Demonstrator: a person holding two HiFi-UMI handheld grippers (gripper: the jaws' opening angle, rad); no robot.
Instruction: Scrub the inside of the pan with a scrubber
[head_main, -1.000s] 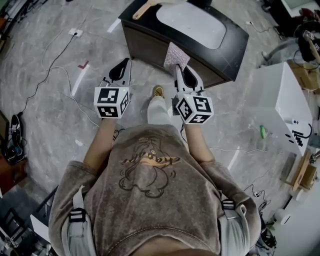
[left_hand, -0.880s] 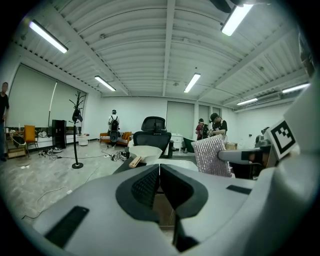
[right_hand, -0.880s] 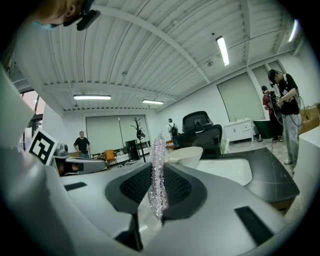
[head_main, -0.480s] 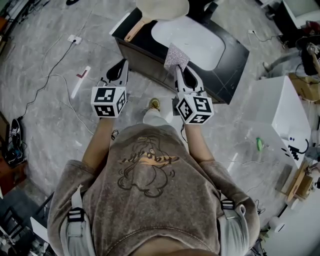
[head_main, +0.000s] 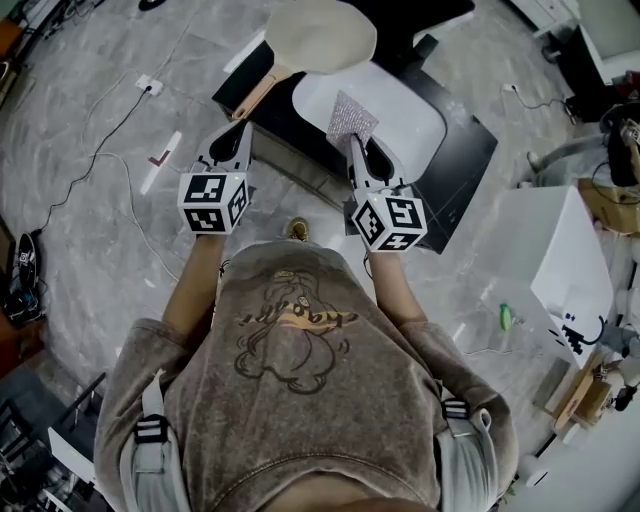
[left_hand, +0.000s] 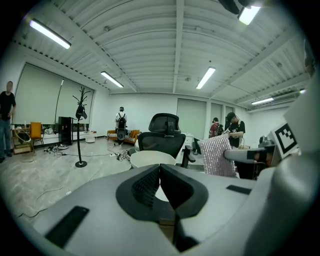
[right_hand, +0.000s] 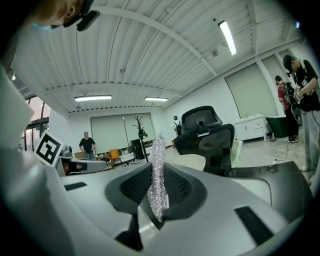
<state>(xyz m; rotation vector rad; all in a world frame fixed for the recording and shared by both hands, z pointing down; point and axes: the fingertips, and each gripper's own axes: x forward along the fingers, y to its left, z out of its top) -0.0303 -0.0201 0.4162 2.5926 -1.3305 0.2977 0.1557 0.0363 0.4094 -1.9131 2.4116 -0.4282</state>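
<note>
Far to the left, a thin cable (head_main: 95, 150) trails over the grey marbled floor (head_main: 80, 250). My left gripper (head_main: 240, 132) points away from me, and from the head view its tips reach the near left edge of the black counter (head_main: 462, 165). Its jaws are pressed together with nothing between them. Past them in the left gripper view, a coat stand (left_hand: 80, 125) rises at the left of the room. Just beyond those tips lies the pan (head_main: 322, 35), a pale cream round at the far left of the counter. Its wooden handle slants back toward the near left and ends close to my left gripper, though apart from it. Behind the pan stands a black office chair (left_hand: 162, 135). Right of the pan's handle, a white mat (head_main: 395, 115) covers the middle of the counter. My right gripper (head_main: 353, 140) also points away from me, over the near edge of that mat, with its jaws closed on the scrubber (head_main: 351, 115), a silvery glittering pad. In the right gripper view the pad stands upright and edge-on between the ribbed pads and sticks out past the tips. It sits near and to the right of the pan, not touching it.
</note>
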